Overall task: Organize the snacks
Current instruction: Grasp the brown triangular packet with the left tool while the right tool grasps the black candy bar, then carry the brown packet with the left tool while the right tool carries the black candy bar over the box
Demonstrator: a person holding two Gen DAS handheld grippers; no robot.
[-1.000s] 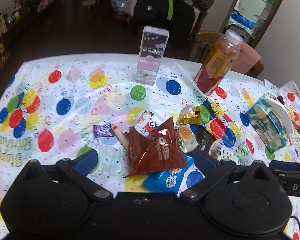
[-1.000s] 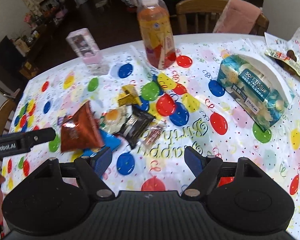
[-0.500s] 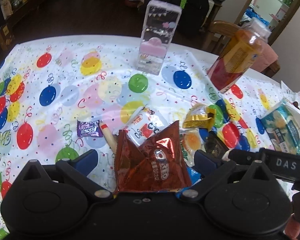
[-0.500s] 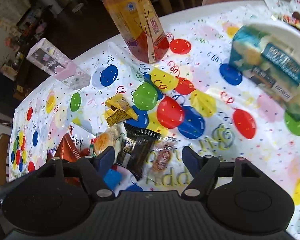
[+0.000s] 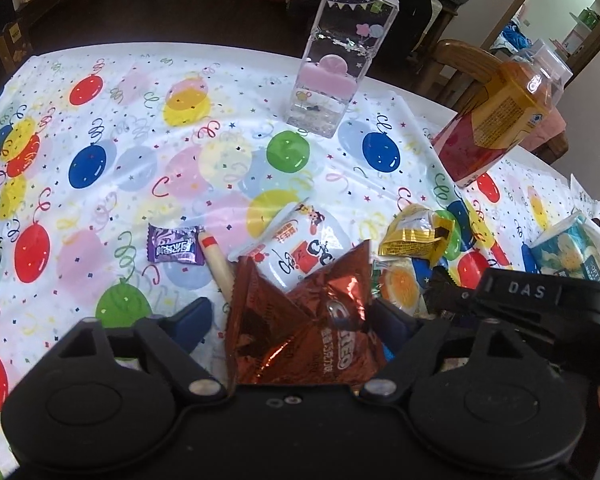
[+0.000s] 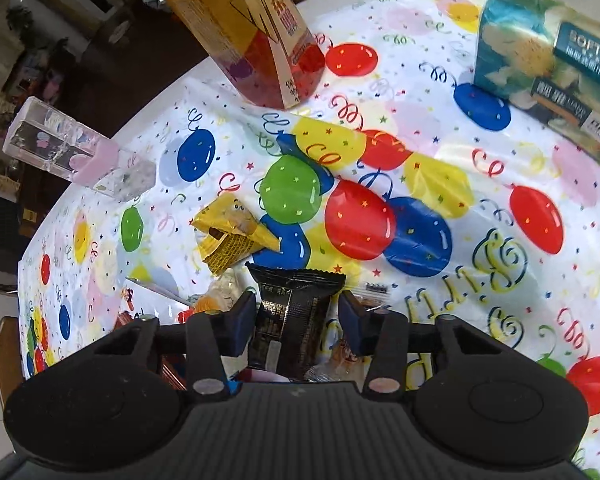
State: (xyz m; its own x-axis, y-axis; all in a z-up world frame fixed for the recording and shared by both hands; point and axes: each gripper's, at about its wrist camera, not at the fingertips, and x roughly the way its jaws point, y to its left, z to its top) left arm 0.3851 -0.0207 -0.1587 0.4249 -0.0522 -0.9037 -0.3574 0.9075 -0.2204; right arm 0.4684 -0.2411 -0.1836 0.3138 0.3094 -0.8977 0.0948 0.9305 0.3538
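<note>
Foil snack bag point(image 5: 300, 340) crinkly, glossy; tablecloth point(image 5: 140, 160) shiny plastic.

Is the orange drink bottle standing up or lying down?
Standing up. The bottle rests on its base on the balloon tablecloth, cap on top.

Around the snack pile point(image 5: 312, 272) on the table point(image 5: 140, 152): a clear box point(image 5: 340, 60) stands behind it, a bottle point(image 5: 496, 116) behind-right, a tissue pack point(image 5: 568, 252) to its right.

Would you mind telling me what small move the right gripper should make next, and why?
Probably close the right gripper: its open fingers already straddle the black snack packet, one on each side, without yet pinching it. The left gripper likewise sits open around the brown foil packet.
</note>
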